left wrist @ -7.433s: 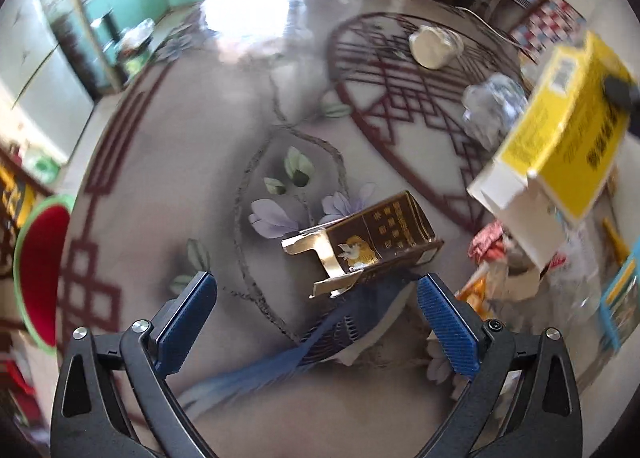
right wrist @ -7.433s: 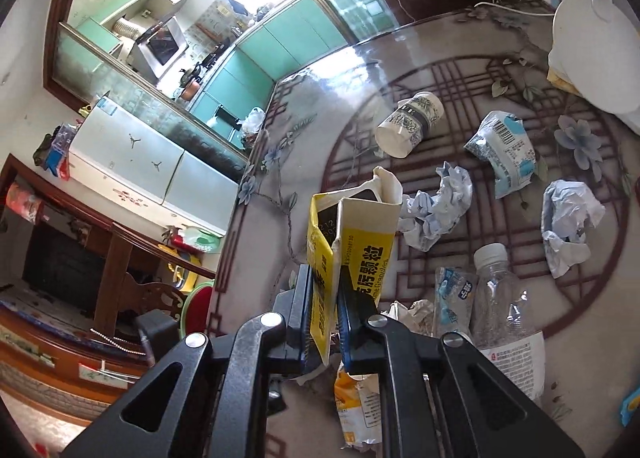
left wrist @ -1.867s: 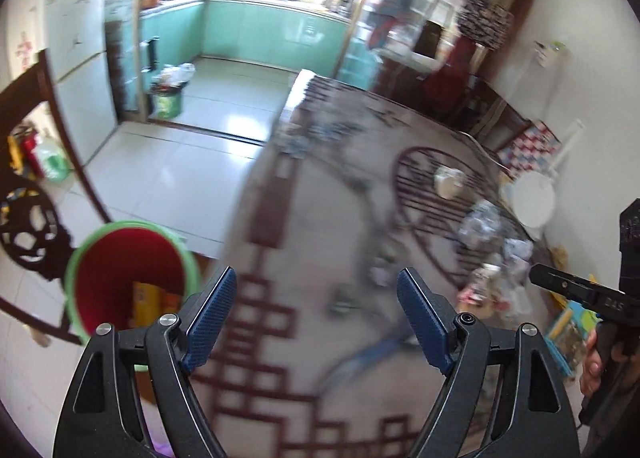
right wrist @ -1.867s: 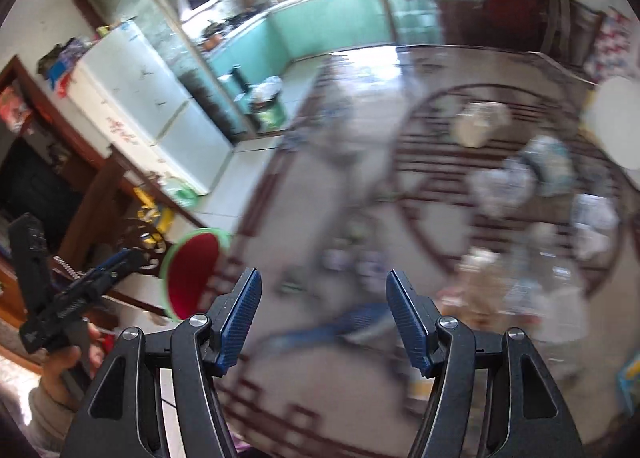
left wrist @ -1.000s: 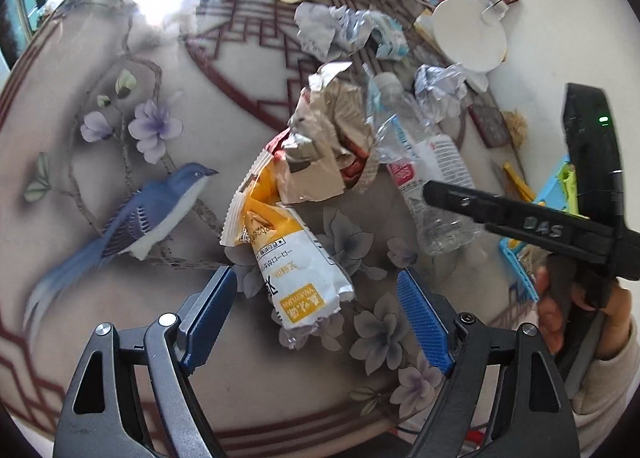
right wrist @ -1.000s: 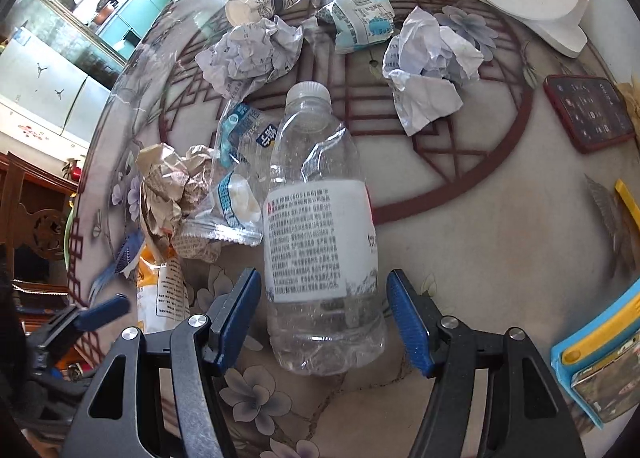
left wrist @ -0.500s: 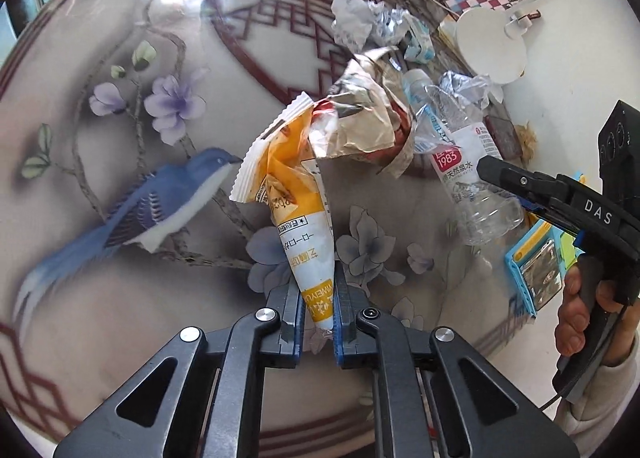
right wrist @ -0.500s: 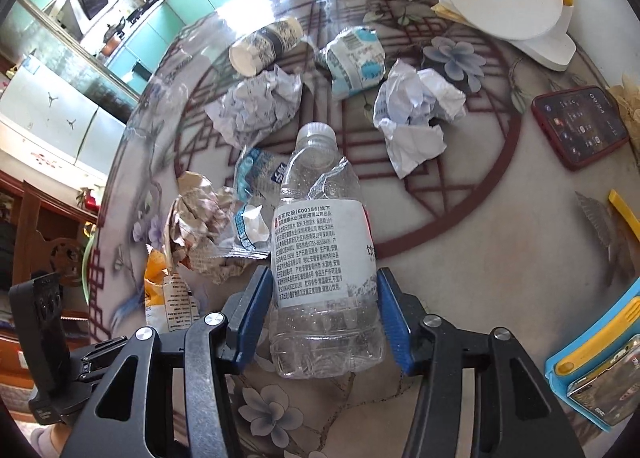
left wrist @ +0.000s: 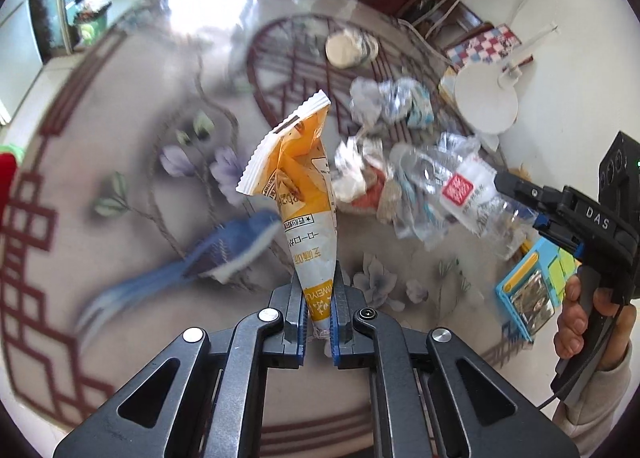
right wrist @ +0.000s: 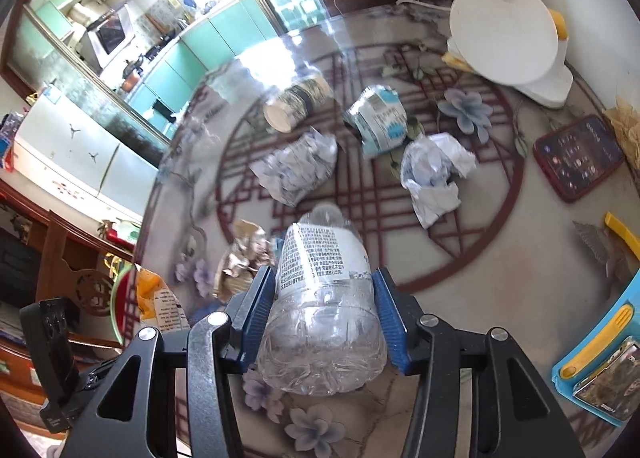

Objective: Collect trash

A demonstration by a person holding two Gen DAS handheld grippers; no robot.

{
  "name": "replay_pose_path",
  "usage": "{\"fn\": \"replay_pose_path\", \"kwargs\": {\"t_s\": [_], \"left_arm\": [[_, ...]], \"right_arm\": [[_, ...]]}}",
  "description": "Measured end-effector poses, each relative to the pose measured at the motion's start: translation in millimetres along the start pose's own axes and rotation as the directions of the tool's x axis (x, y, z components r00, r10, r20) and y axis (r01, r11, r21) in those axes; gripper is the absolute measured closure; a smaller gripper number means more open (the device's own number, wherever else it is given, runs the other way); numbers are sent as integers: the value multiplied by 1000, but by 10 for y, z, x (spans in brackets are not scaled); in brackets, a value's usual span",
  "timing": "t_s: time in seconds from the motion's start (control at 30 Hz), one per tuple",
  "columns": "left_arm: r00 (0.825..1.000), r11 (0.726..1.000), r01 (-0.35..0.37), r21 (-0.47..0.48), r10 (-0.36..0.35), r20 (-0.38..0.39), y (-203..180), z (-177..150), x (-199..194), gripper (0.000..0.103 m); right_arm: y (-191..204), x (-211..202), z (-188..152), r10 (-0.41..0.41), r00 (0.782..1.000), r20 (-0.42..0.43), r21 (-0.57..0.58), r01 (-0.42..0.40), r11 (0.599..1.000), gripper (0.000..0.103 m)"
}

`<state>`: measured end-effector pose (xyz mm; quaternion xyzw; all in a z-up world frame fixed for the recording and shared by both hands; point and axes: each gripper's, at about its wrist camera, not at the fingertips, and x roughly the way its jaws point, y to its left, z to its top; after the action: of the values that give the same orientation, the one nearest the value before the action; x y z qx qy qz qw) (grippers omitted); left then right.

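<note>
The patterned table [right wrist: 472, 258] is bare near its front edge. The left gripper [left wrist: 319, 316] is clamped on an orange snack wrapper [left wrist: 306, 201]; the right gripper [right wrist: 324, 322], jaws closing, squeezes a clear bottle [right wrist: 320, 298] (both lifted). Beyond lie crumpled paper [right wrist: 296, 169] and a cup [right wrist: 294, 105].

"DAS" stands on the right gripper [left wrist: 516, 193]; the bottle's [right wrist: 320, 298] label [right wrist: 320, 254] print, between its jaws, is too small to read.

A glass-topped floral table [right wrist: 472, 258] carries crumpled paper [right wrist: 298, 169], a paper cup [right wrist: 294, 105] and a phone [right wrist: 578, 155]
</note>
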<state>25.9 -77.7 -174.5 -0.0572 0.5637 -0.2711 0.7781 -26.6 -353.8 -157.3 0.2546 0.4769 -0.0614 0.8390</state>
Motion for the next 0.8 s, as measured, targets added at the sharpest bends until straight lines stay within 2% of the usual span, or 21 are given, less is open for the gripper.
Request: {"fn": "replay_pose_path", "kwargs": {"t_s": [0.1, 0.13, 0.17, 0.3, 0.43, 0.6, 0.7, 0.8], "left_arm": [[999, 1000, -7, 0, 7, 44, 19, 65, -141, 95], [998, 1000, -8, -1, 9, 58, 29, 80, -187, 95], [998, 1000, -10, -2, 10, 69, 43, 89, -220, 95], [994, 1000, -24, -2, 24, 104, 82, 115, -334, 95], [993, 999, -33, -7, 34, 111, 120, 116, -389, 95], [992, 999, -34, -10, 35, 125, 158, 91, -453, 95], [992, 1000, -27, -16, 29, 123, 175, 80, -457, 95], [992, 999, -25, -22, 28, 121, 197, 53, -469, 95]], "right_arm": [[94, -100, 24, 9, 999, 31, -12, -8, 1000, 58], [123, -133, 32, 16, 999, 40, -15, -15, 1000, 73], [147, -162, 43, 26, 999, 47, -12, -26, 1000, 103], [222, -174, 75, 35, 999, 41, -17, -34, 999, 103], [170, -76, 58, 82, 997, -6, 15, -82, 996, 103], [-95, 116, 37, 19, 997, -72, 110, -11, 994, 98], [-229, 202, 3, -19, 993, -113, 133, 34, 990, 88], [-367, 181, -35, -46, 994, -101, 151, 61, 987, 79]]}}
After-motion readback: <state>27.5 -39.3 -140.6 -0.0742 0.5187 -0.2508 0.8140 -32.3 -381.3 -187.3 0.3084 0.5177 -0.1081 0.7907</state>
